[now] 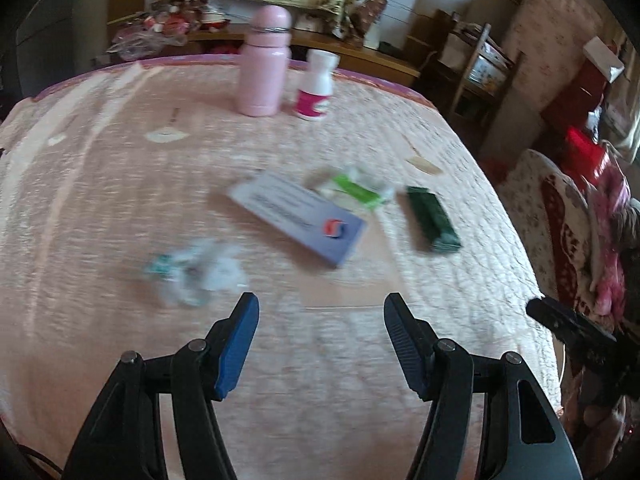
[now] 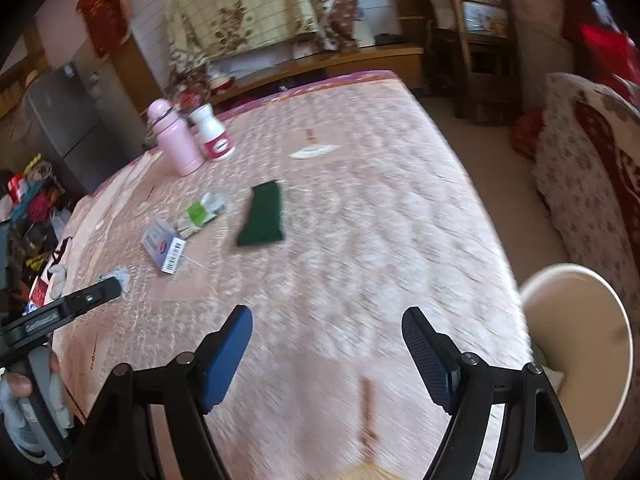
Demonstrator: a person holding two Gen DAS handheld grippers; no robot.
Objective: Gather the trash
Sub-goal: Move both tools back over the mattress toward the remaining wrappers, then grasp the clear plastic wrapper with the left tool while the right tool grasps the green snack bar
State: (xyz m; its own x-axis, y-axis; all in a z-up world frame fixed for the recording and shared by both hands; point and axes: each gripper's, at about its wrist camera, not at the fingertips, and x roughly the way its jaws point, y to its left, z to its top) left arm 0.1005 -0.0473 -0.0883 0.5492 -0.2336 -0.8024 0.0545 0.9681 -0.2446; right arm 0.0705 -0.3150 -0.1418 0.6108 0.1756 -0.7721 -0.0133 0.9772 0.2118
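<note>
Both the left gripper (image 1: 320, 344) and right gripper (image 2: 326, 354) were held wide and empty. The crumpled clear plastic wrapper (image 1: 196, 274) could be pushed aside unless approached squarely

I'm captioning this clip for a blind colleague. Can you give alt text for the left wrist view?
The open, empty left gripper hovers over a pink quilted table strewn with a crumpled wrapper, a lavender box and a dark green packet; a pink bottle stands behind.

Pink bottle (image 1: 262, 66); dark green packet (image 1: 432, 218); lilac box (image 1: 298, 218); pale pink quilted cloth (image 1: 120, 200); cream bin (image 2: 576, 356).
</note>
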